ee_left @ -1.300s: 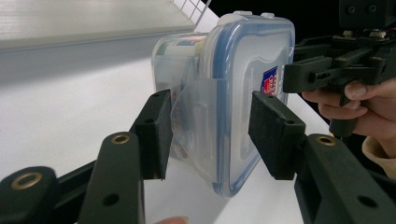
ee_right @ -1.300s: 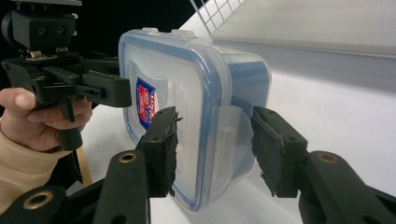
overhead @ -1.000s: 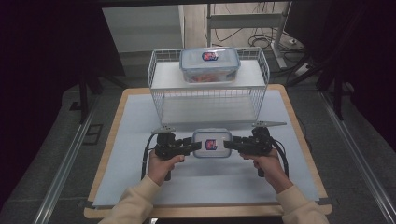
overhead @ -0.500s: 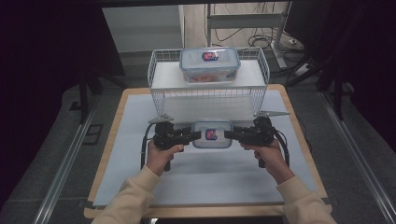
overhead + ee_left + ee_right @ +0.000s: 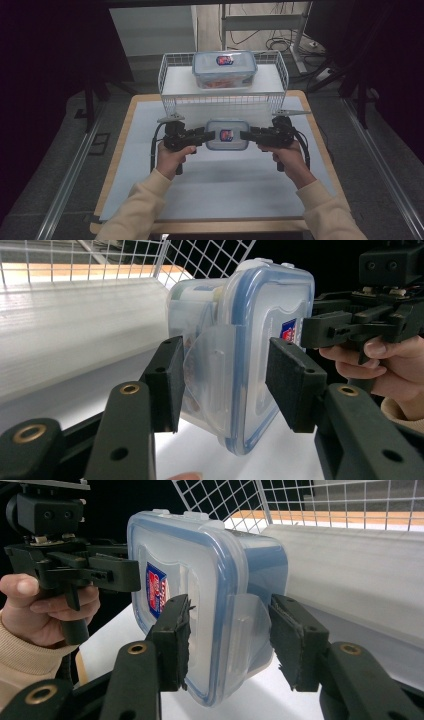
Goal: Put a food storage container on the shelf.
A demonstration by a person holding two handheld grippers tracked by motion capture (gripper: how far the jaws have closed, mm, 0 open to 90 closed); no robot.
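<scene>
Clear plastic container point(image 5: 227, 135), long axis level between both grippers, pinched at each end by left gripper point(image 5: 201, 137) and right gripper point(image 5: 252, 135), just before wire basket point(image 5: 172, 82).

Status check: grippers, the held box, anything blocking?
Left gripper and right gripper clamp opposite ends of the lidded plastic box. Box is off the table. Wire basket just ahead, another box inside.

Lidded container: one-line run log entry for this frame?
lidded container off the table | left gripper shut on one end | right gripper on the other | basket behind
</scene>
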